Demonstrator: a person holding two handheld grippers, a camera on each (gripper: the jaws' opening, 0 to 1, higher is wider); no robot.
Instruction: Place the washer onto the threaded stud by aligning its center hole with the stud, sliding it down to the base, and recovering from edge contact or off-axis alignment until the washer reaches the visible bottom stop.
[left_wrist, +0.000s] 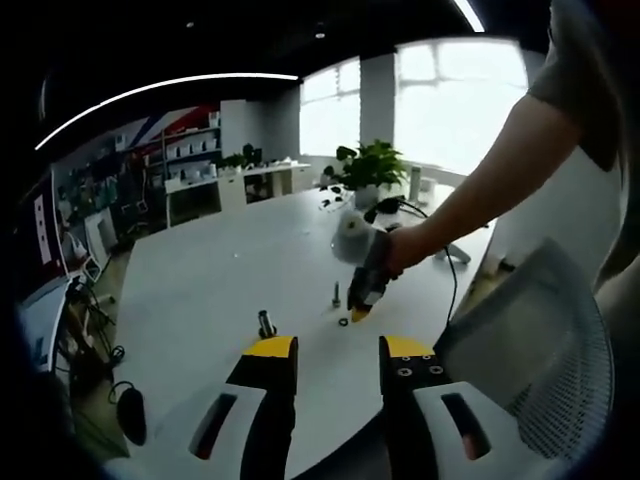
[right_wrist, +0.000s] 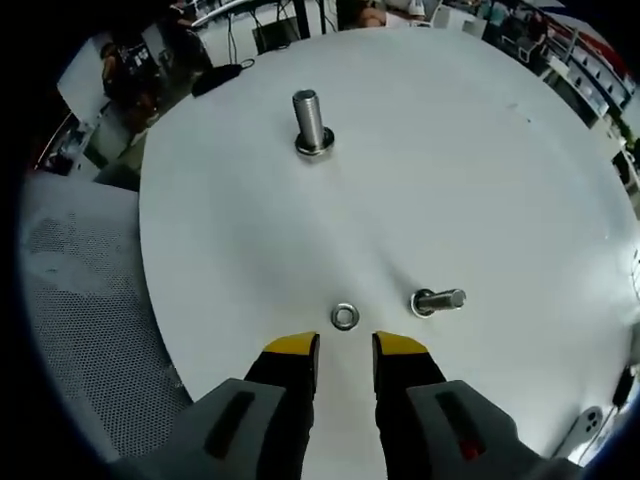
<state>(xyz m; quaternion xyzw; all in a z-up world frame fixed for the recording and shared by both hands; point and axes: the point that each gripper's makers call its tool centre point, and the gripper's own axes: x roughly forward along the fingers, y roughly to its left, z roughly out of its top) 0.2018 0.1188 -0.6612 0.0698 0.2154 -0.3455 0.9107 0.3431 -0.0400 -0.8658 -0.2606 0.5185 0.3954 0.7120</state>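
While lying flat on the white surface (right_wrist: 480, 160), washer (right_wrist: 345, 317) rests just ahead of right tool (right_wrist: 345, 345), jaws parted and holding nothing. Small steel ring, likely light, rigid and slick; best pinched by the rim, hard to lift off smooth laminate. Two threaded studs nearby: stud (right_wrist: 309, 122) farther off, second stud (right_wrist: 437, 300) beside the washer. Left tool (left_wrist: 338, 350) released, empty, well back.
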